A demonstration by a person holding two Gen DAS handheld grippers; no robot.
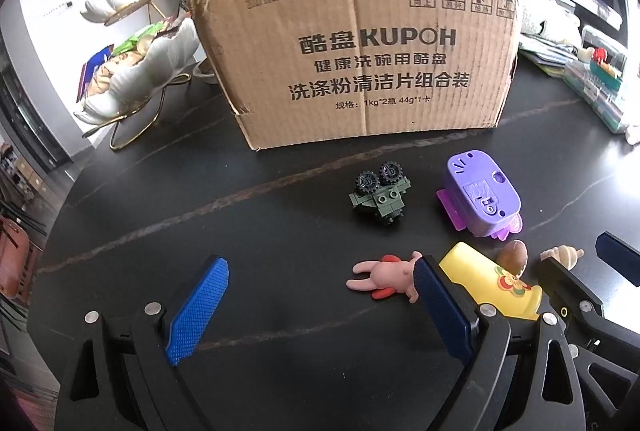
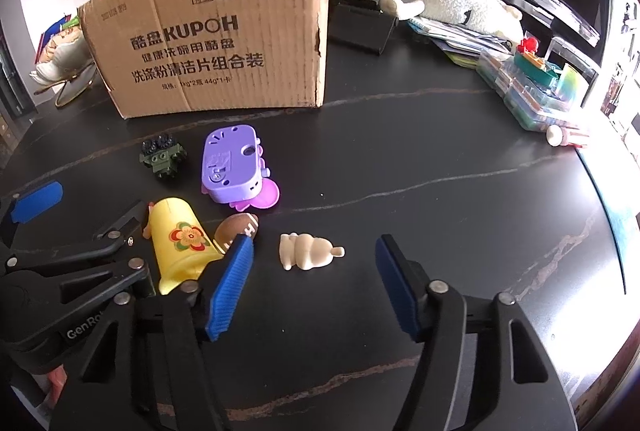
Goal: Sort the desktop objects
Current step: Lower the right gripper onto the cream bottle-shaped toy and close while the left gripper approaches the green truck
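Note:
Several toys lie on the black table in front of a cardboard box (image 1: 360, 47) (image 2: 216, 43). They are a green brick vehicle (image 1: 380, 197) (image 2: 163, 155), a purple toy (image 1: 478, 193) (image 2: 234, 167), a pink rabbit figure (image 1: 386, 277), a yellow cup (image 1: 490, 281) (image 2: 180, 243) on its side, a brown football (image 1: 514, 255) (image 2: 238, 225) and a cream figurine (image 1: 562, 255) (image 2: 306, 251). My left gripper (image 1: 320, 305) is open and empty, with the rabbit by its right finger. My right gripper (image 2: 316, 283) is open and empty just before the cream figurine.
A white shell-shaped dish (image 1: 144, 71) on a gold stand sits at the left. Clear storage boxes (image 2: 532, 95) with small toys and a white plush (image 2: 460, 3) lie at the right back. A black stand (image 2: 362, 27) sits behind the box.

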